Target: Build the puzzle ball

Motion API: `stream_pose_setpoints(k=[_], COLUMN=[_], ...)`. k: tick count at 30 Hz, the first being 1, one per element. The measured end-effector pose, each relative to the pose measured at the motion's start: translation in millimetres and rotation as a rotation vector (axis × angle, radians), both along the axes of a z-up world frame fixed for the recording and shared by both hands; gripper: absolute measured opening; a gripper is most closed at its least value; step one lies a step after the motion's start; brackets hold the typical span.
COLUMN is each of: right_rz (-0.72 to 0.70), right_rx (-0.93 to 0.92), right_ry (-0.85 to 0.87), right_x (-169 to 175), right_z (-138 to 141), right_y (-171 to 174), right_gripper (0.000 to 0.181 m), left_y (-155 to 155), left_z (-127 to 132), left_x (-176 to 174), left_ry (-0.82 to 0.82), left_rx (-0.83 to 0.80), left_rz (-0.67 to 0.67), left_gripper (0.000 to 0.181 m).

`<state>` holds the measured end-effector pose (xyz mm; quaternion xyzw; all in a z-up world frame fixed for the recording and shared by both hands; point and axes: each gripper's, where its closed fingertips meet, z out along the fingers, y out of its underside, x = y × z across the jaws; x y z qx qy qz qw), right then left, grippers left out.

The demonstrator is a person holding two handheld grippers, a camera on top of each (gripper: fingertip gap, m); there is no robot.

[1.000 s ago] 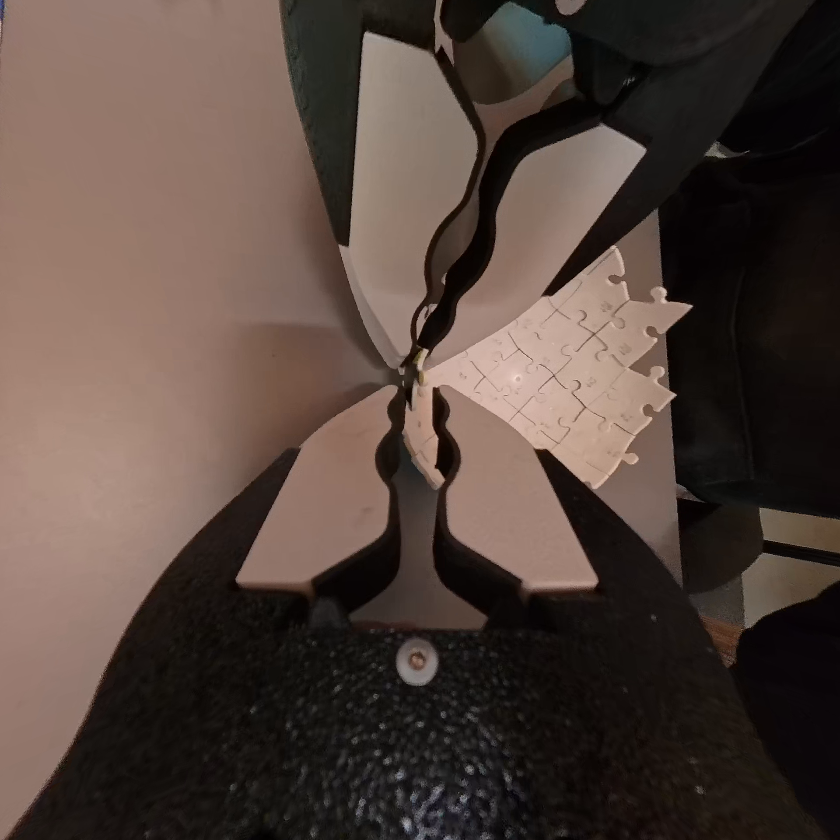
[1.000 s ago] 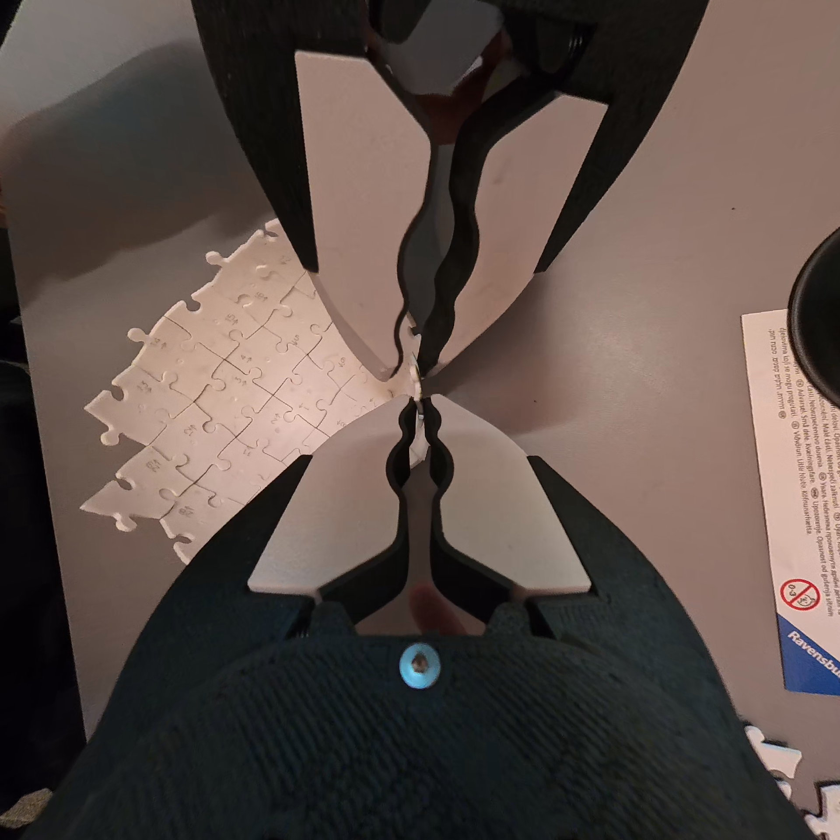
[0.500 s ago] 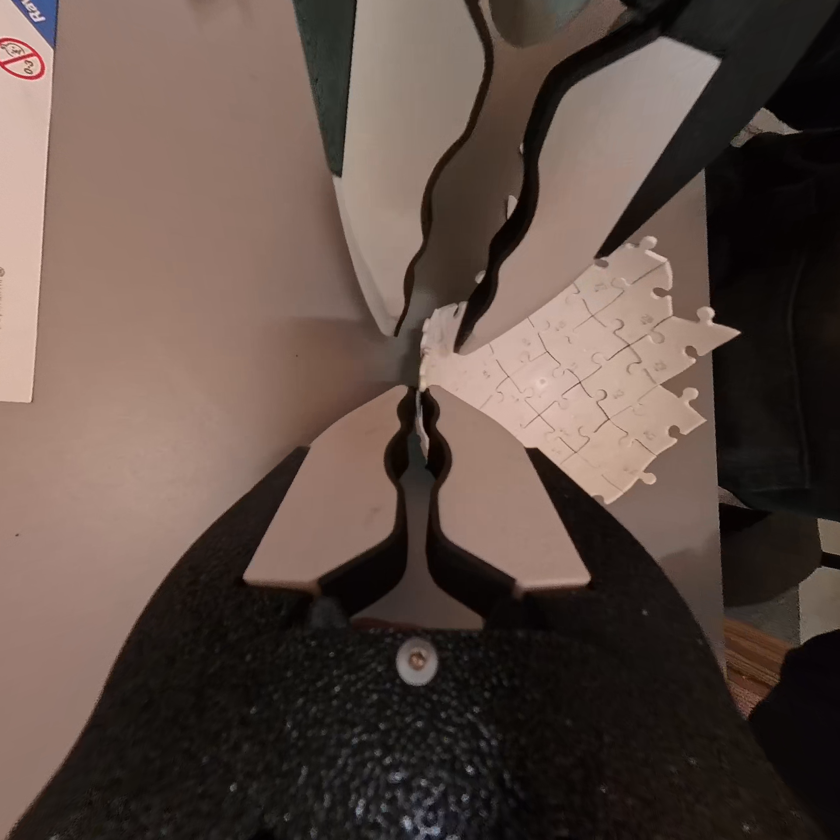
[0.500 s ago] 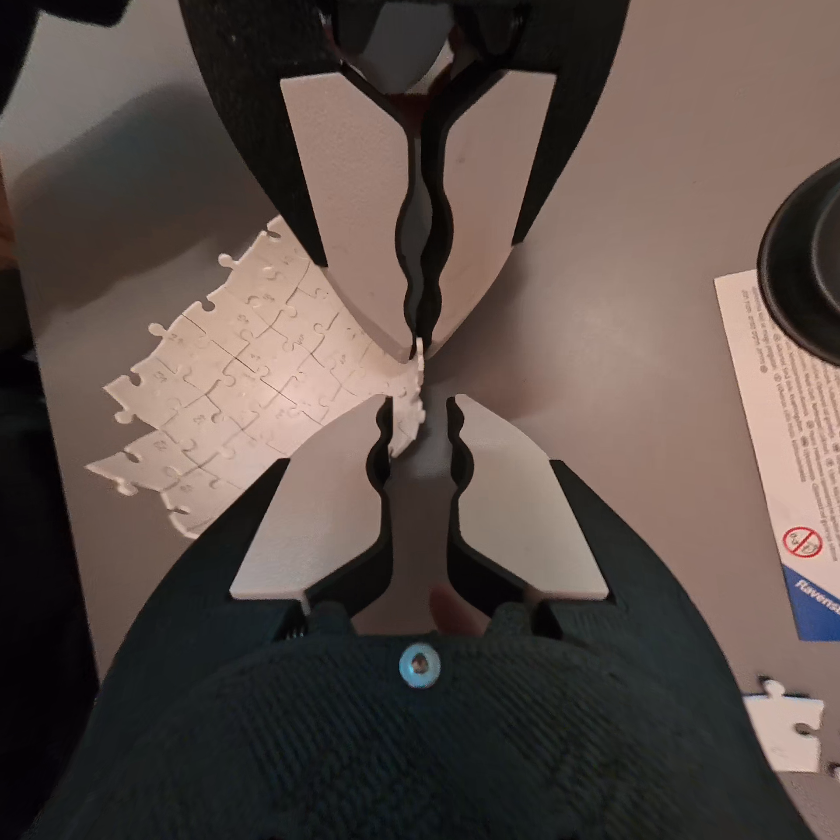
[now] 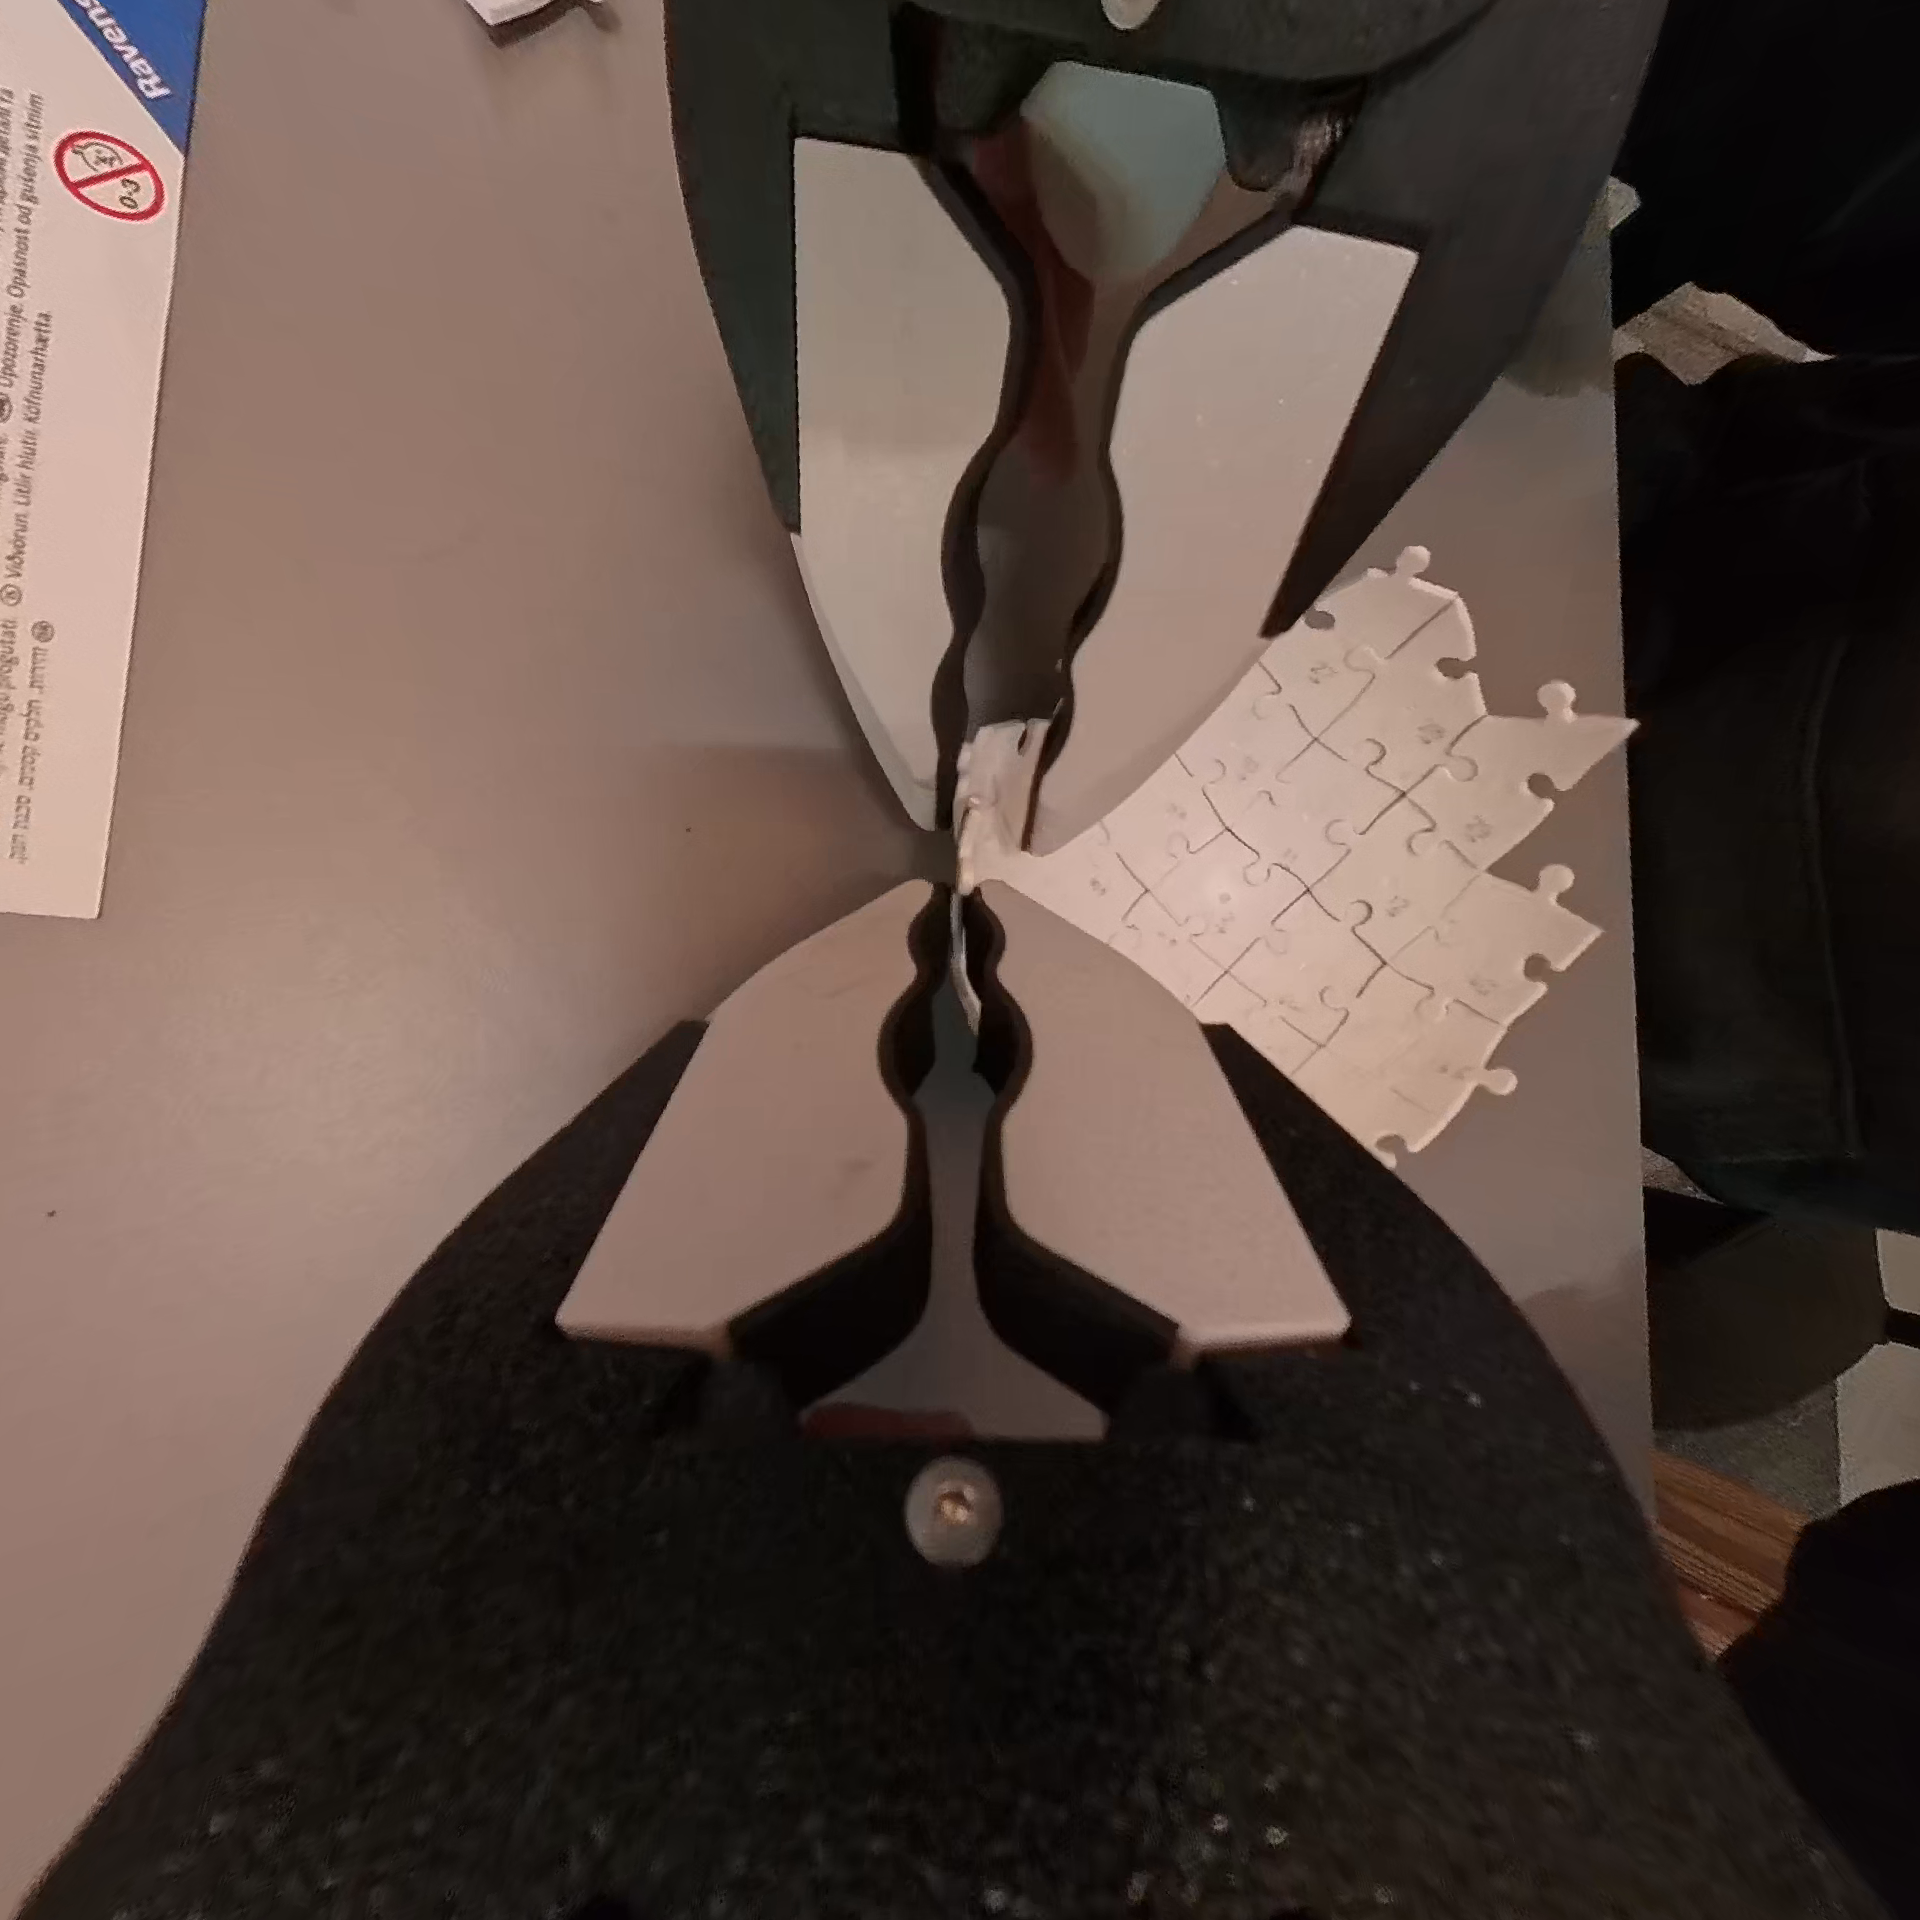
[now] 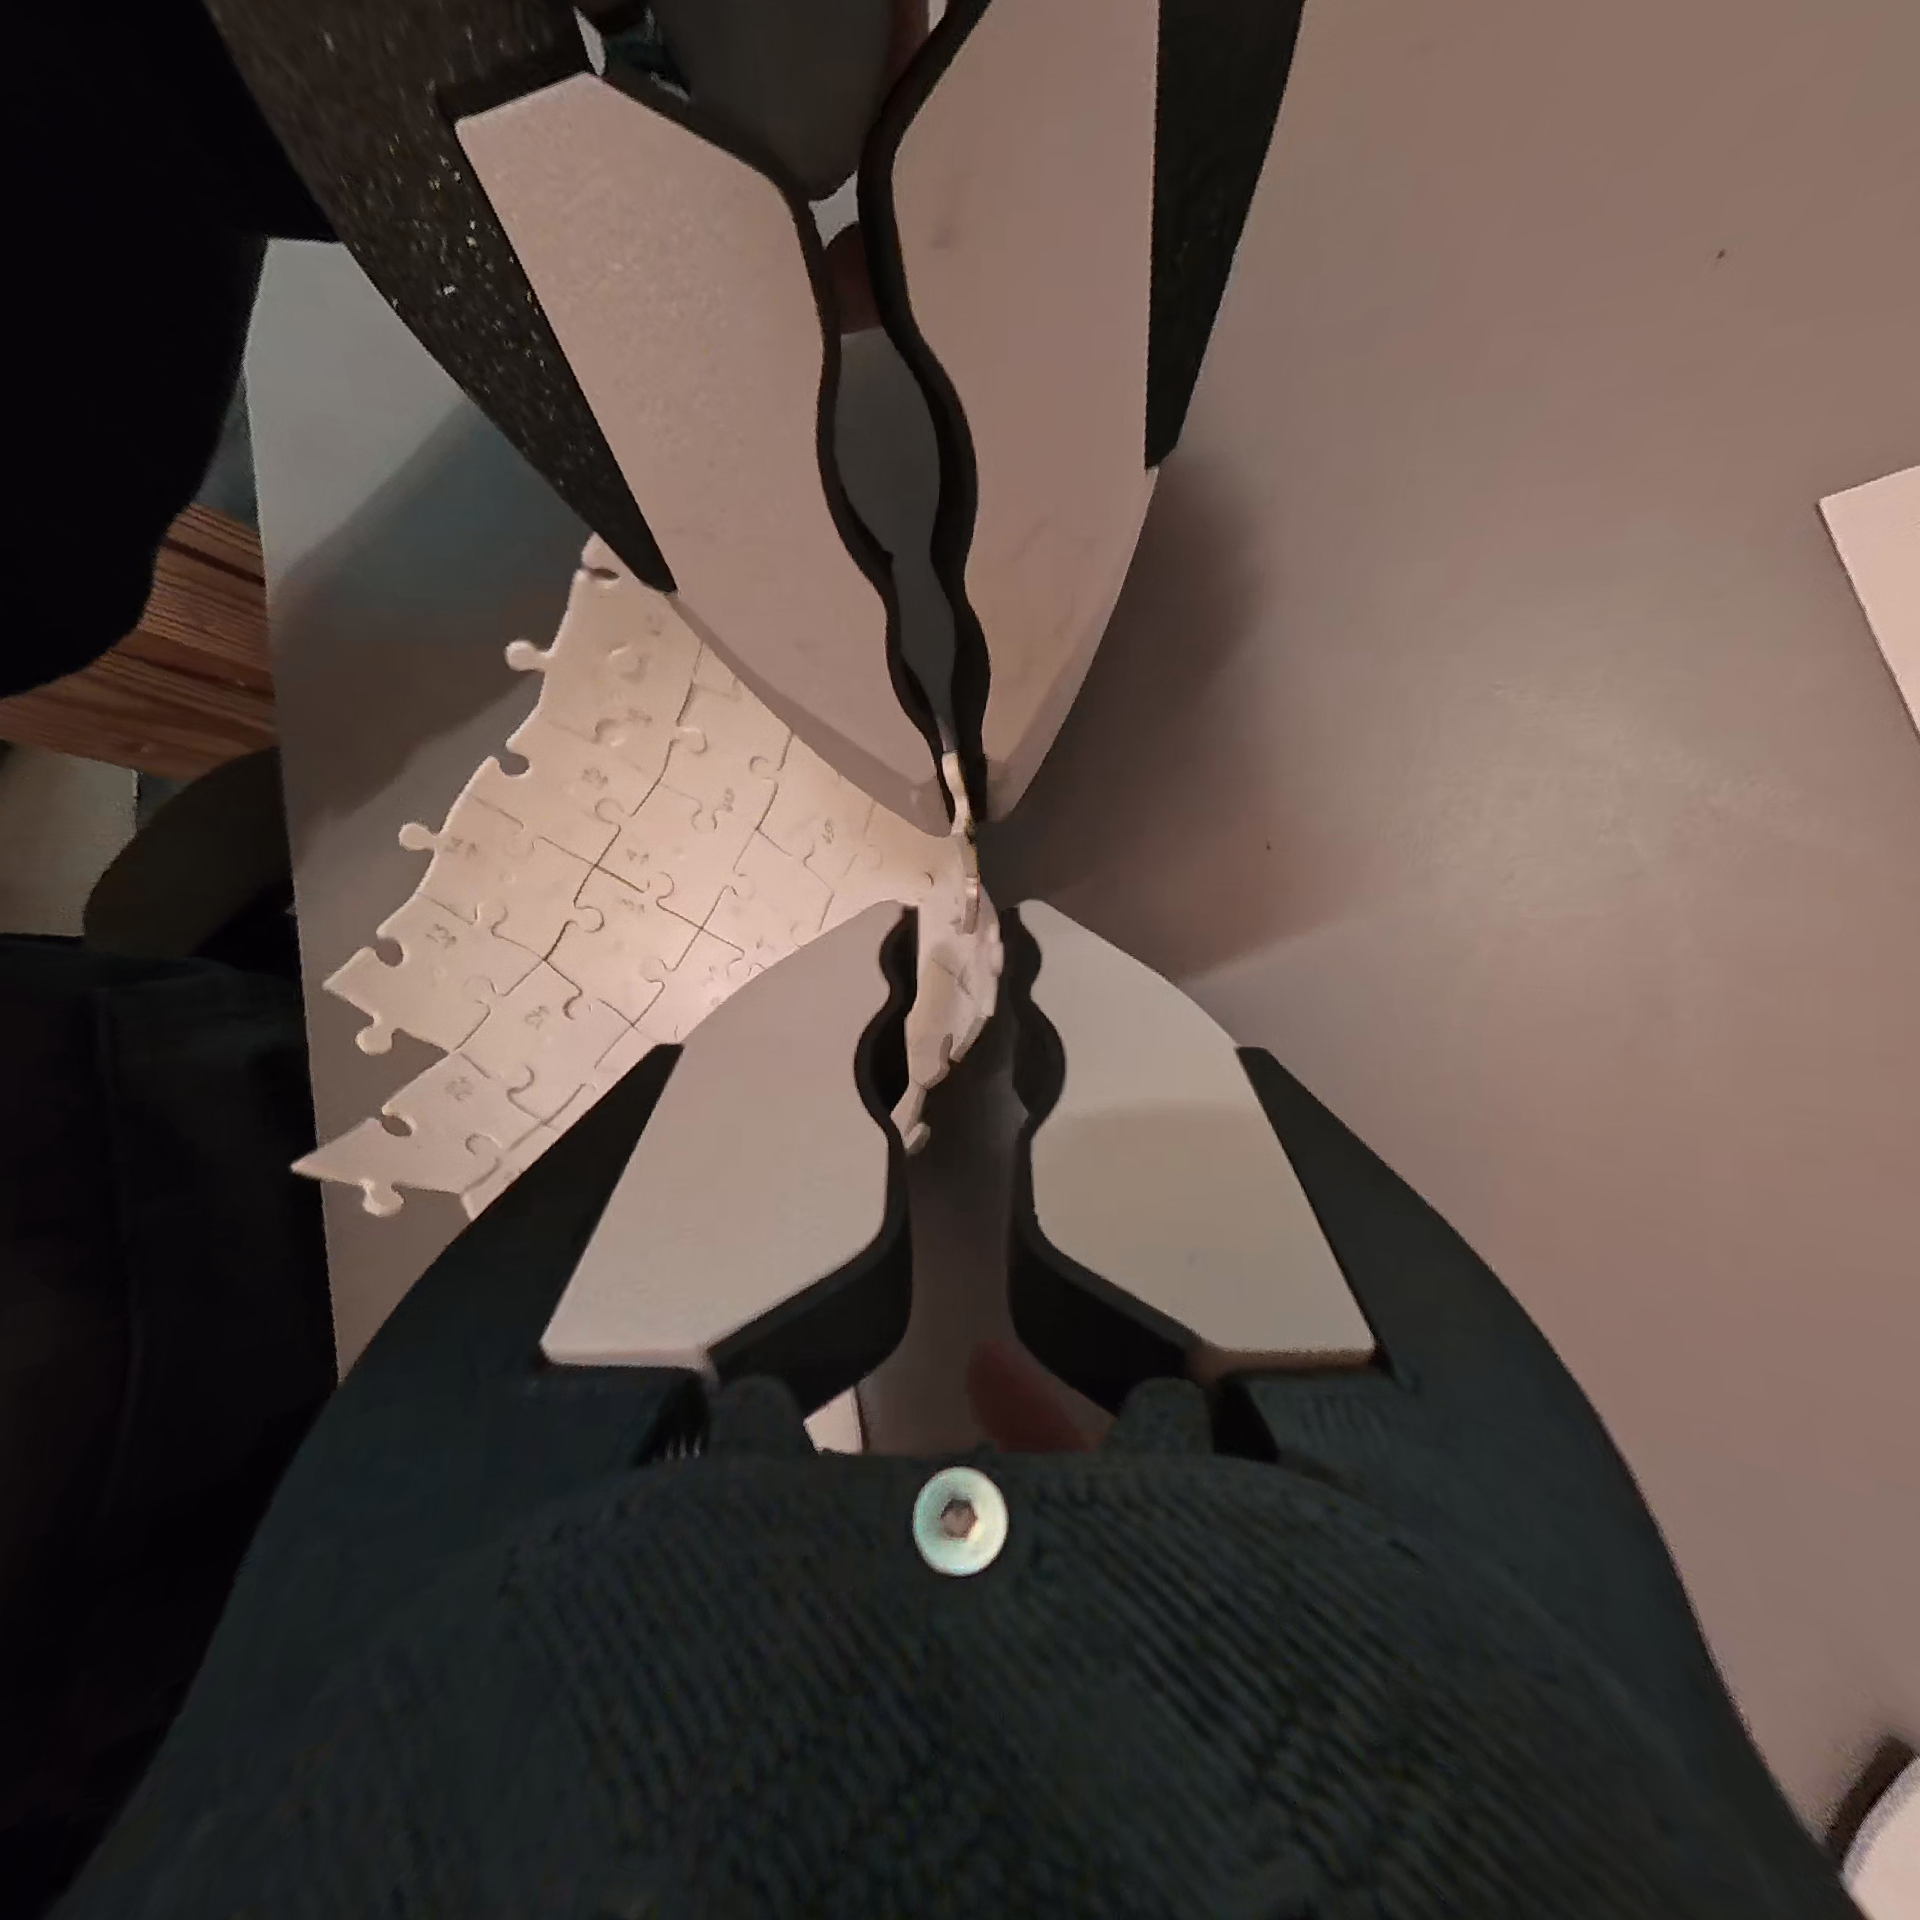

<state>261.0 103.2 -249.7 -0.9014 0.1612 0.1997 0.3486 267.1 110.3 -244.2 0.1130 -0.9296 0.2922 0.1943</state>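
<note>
Puzzle sheet [image 5: 1340, 883], white joined pieces, curved, is held above the grey table [image 5: 436, 623] near its edge, fanning out to the right in the left wrist view and to the left in the right wrist view. Left gripper [image 5: 961, 935] has its jaws narrow, clamped on the sheet's pointed end, edge-on between the fingers. Right gripper [image 6: 961, 940] faces it tip to tip, jaws parted a little; the sheet's edge lies in the gap, against the left finger [image 6: 790, 1091], right finger clear, so no grip. White leaflet [image 5: 73, 436] with blue corner lies flat on the table, well apart. Loose white piece [image 5: 520, 8] at top edge.
</note>
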Motion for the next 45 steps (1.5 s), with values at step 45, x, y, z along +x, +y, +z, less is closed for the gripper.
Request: stream_pose_setpoints(k=[45], right_rz=[-0.002], right_rx=[0.052], right_ry=[-0.048], right_x=[0.3], right_z=[2.1], right_y=[1.3], right_gripper=[0.003], left_y=[0.7], left_z=[-2.4], left_x=[-3.2], left_ry=[-0.043], left_rx=[-0.007], left_rz=[-0.045], left_gripper=[0.007])
